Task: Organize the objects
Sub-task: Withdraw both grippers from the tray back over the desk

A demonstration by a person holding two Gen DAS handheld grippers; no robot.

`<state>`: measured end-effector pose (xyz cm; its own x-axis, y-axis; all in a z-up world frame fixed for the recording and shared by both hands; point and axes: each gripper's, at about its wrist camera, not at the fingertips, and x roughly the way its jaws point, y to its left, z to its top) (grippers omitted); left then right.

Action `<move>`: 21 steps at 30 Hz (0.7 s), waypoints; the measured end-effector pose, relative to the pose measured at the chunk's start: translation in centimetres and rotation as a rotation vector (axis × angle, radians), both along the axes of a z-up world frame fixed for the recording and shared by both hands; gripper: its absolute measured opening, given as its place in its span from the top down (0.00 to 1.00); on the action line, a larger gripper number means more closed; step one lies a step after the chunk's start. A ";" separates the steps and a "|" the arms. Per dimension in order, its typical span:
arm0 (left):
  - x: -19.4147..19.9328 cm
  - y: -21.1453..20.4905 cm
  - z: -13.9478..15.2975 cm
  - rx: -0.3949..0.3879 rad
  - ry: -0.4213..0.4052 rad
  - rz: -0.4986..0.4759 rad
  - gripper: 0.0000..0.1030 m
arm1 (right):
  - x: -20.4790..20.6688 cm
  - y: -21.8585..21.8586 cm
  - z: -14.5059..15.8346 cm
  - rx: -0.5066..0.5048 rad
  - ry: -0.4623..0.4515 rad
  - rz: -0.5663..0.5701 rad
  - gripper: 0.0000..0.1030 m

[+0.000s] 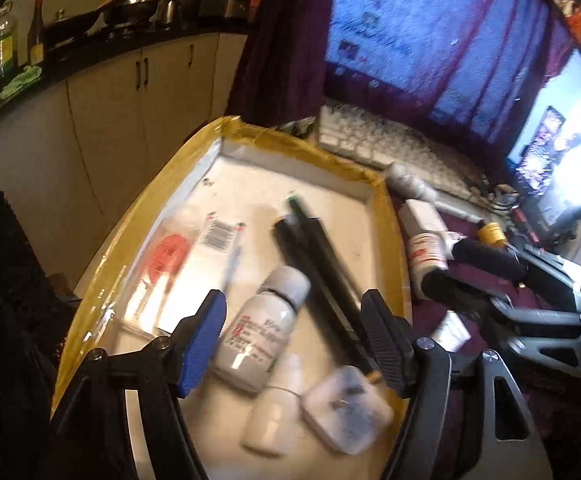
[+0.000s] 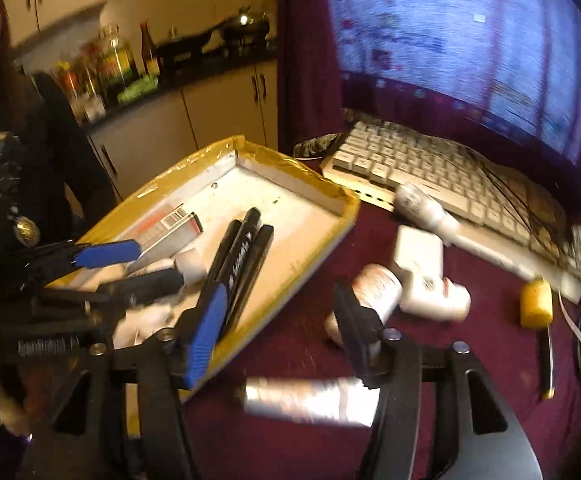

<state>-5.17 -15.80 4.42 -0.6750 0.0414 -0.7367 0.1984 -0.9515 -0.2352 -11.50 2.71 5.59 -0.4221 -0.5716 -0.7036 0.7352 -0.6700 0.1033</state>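
Left gripper [image 1: 294, 344]: fingers stand wide apart above the tray [image 1: 138, 216], which has a yellow-taped rim and a white floor. The blue pad [image 1: 204, 340] and the black pad [image 1: 386, 344] clamp nothing. A white bottle [image 1: 262, 328] with a red-printed label lies on the tray floor between them; the blue pad sits just beside its shoulder, and contact there cannot be judged. The bottle looks loose, lying tilted with its cap toward the far end.

Other tray contents, left wrist view: three black markers [image 1: 322, 264] side by side along the right half; a clear packet [image 1: 170, 264] with red print and a barcode on the left; a small white dropper bottle [image 1: 278, 404] and a white plug adapter [image 1: 346, 408] at the near end.

Right gripper [image 2: 282, 332]: fingers also wide apart, holding nothing. It stands over the maroon cloth [image 2: 290, 248], its blue pad overlapping the tray's near right edge in that view. A blurred white tube [image 2: 310, 400] lies on the cloth below the fingers, apart from the pads.

On the cloth outside the tray: two white bottles [image 2: 382, 292] touching a white box [image 2: 418, 256], a grey-white cylinder [image 2: 422, 208] against the white keyboard [image 2: 430, 168], and a yellow cap [image 2: 536, 304]
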 end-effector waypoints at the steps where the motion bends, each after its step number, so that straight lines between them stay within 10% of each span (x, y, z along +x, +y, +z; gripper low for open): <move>1: 0.2 0.4 0.4 0.002 0.016 -0.012 0.37 | 0.3 1.1 0.0 -0.014 -0.002 -0.012 0.43; 10: -0.1 7.0 1.9 -0.034 0.065 -0.235 0.32 | 1.1 10.5 -3.9 -0.022 -0.092 -0.164 0.40; 21: -4.7 14.0 -1.7 -0.108 -0.123 -0.474 0.32 | 1.4 14.6 -4.3 -0.089 -0.122 -0.223 0.40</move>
